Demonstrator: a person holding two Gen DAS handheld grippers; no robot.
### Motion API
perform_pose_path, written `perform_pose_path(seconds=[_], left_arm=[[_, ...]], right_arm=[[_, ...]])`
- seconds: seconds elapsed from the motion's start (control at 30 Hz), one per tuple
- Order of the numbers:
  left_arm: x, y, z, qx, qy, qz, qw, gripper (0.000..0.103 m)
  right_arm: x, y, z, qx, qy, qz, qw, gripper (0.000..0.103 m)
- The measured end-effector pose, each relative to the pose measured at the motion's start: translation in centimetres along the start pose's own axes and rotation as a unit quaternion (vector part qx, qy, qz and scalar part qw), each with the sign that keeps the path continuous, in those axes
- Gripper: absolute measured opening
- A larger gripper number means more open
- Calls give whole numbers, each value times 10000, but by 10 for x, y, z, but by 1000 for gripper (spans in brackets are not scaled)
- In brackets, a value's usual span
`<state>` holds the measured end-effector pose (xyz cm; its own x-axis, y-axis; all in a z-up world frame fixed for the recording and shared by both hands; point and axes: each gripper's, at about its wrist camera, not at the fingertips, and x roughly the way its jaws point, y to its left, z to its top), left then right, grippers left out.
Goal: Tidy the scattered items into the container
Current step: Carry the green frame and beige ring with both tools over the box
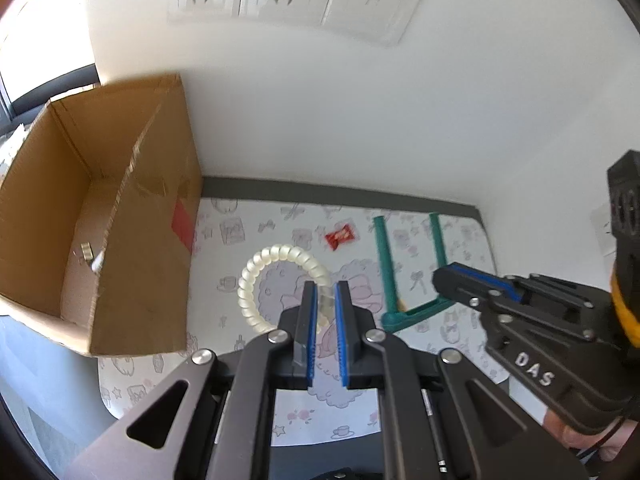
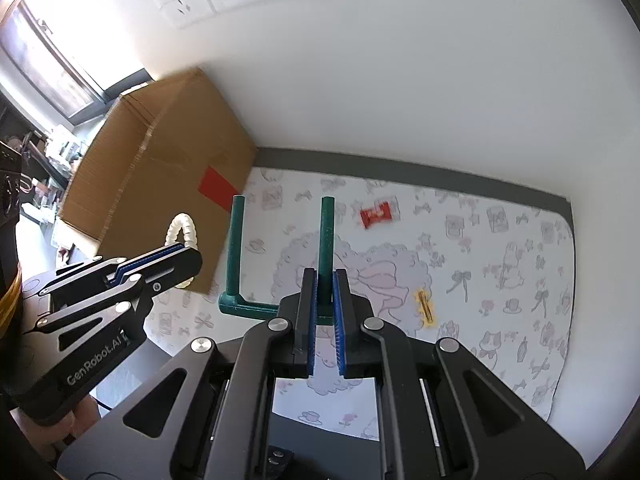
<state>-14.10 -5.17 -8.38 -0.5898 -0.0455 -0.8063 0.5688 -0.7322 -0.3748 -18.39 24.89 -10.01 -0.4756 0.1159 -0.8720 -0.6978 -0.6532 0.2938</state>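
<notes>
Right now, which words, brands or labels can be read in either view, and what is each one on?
"DAS": on the right gripper body, left wrist view.
"GenRobot.AI": on the left gripper body, right wrist view.
Red wrapper: white print, too blurred to read.
Red label on the box: no text visible.
Mat: cartoon drawings, no legible words.

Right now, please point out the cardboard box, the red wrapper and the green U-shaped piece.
cardboard box [image 1: 144, 264], left wrist view, outer side wall
red wrapper [image 2: 375, 214], right wrist view, its middle
green U-shaped piece [image 2: 234, 244], right wrist view, left prong
</notes>
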Motion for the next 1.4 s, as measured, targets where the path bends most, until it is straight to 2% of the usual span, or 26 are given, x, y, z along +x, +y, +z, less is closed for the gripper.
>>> perform_pose_path(seconds=[0.27,0.57,0.83,1.4], left_arm=[[-29,12,12,-89,-324,96,9994,9],[-63,46,24,-346,-762,244,9962,9],[-92,85,29,-535,-1064,396,9921,9],[-115,166,45,-872,-1224,571,9870,9]], right_arm=[[-25,23,12,-369,-230,75,9990,7],[-29,54,29,-714,-371,159,9966,7],[-37,102,45,-1202,-497,319,9910,7],[-26,182,62,-2060,-417,568,9760,7]])
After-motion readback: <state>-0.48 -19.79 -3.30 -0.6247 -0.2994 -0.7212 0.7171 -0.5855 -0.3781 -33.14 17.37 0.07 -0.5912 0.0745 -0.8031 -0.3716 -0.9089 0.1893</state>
